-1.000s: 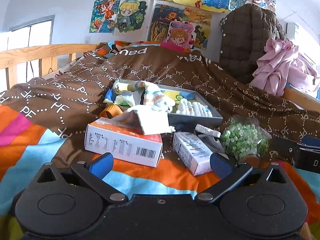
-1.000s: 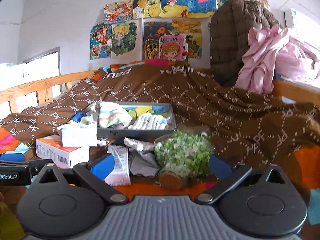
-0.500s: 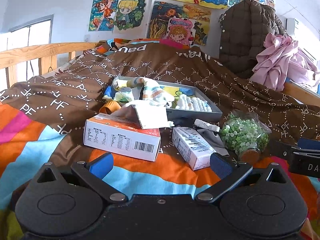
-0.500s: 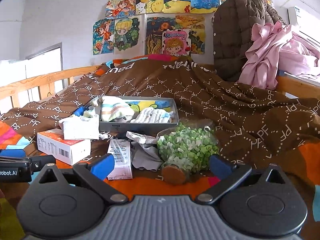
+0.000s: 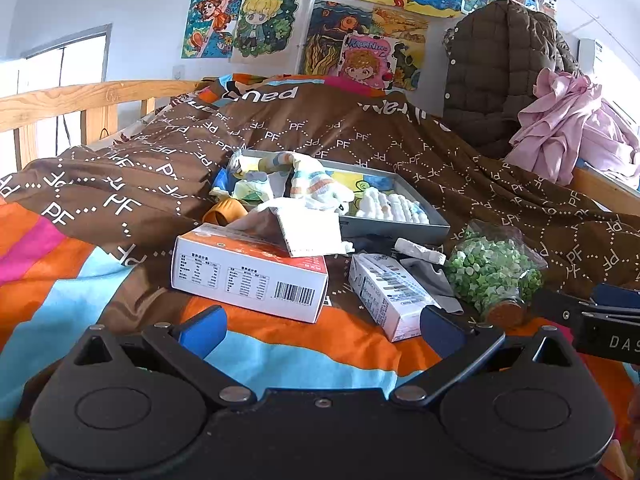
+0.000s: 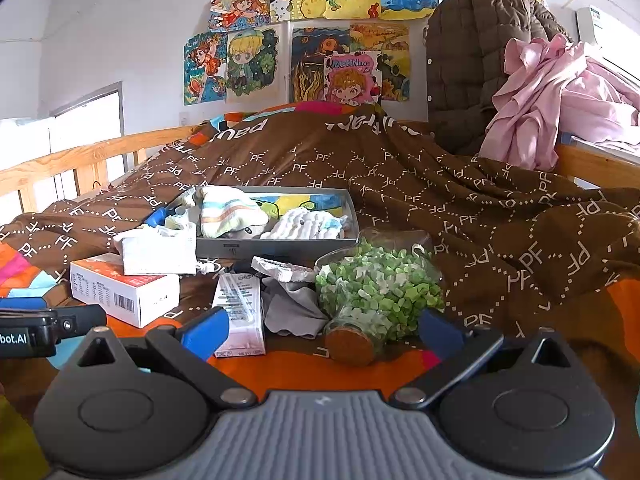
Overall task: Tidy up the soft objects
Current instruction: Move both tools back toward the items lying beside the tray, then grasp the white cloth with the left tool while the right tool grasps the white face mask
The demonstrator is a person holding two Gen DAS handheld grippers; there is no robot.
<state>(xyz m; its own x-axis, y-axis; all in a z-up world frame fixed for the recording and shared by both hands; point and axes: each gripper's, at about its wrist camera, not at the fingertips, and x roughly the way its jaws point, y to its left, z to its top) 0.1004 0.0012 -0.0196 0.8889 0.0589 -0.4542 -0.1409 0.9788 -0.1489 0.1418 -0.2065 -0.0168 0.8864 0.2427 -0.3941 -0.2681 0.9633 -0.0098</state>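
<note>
A grey tray (image 5: 394, 230) (image 6: 280, 246) on the bed holds a striped sock (image 5: 316, 184) (image 6: 228, 212), a white knitted item (image 5: 390, 206) (image 6: 300, 224) and other small cloths. A grey cloth (image 5: 430, 276) (image 6: 288, 306) lies in front of the tray between a small carton (image 5: 384, 294) (image 6: 240, 312) and a corked jar of green bits (image 5: 496, 276) (image 6: 376, 292). A tissue pack (image 5: 308, 232) (image 6: 158, 250) rests on an orange-and-white box (image 5: 248, 272) (image 6: 124, 288). My left gripper (image 5: 320, 330) and right gripper (image 6: 324, 330) both stand open and empty, short of the clutter.
A brown patterned quilt (image 5: 360, 136) covers the bed over a striped sheet (image 5: 60, 280). A wooden rail (image 5: 80, 98) runs along the left. A brown jacket (image 6: 464, 60) and pink clothes (image 6: 560, 92) hang at the right. An orange cap (image 5: 224, 212) sits beside the tray.
Both grippers have drawn back and risen slightly, so the objects sit lower and farther in view. Nothing was grasped or moved.
</note>
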